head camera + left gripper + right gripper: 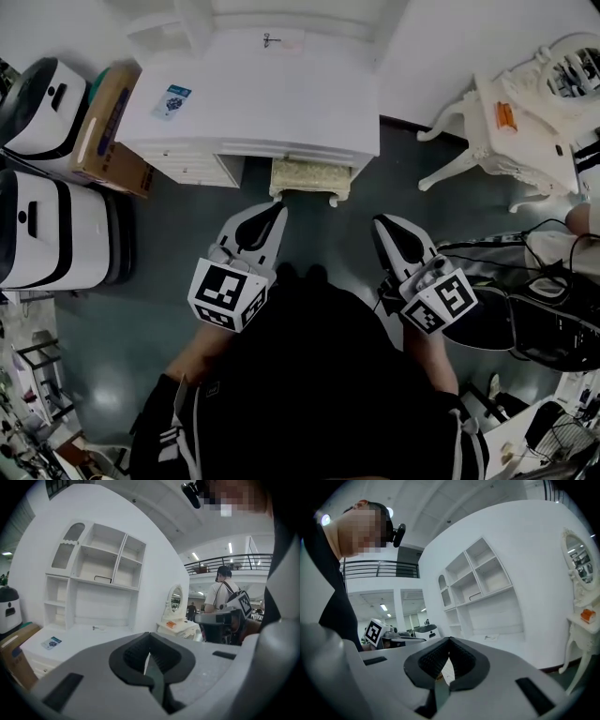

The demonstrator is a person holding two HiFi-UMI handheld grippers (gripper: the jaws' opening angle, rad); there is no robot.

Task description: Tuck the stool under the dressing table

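- In front of the dressing table point(281, 94), the person holds both claws up, touching nothing.
- The stool point(311, 177) sits in the table's kneehole, with only its cream front edge poking out.
- Left gripper point(272, 214): jaws pinched together, nothing between them, just short of the table's front.
- Right gripper point(384, 225): jaws closed as well, empty, a little further back from the table.
- A cardboard box point(112, 127) sits just beside the table's left end.
- An ornate white side table point(520, 112) stands well off to its right.
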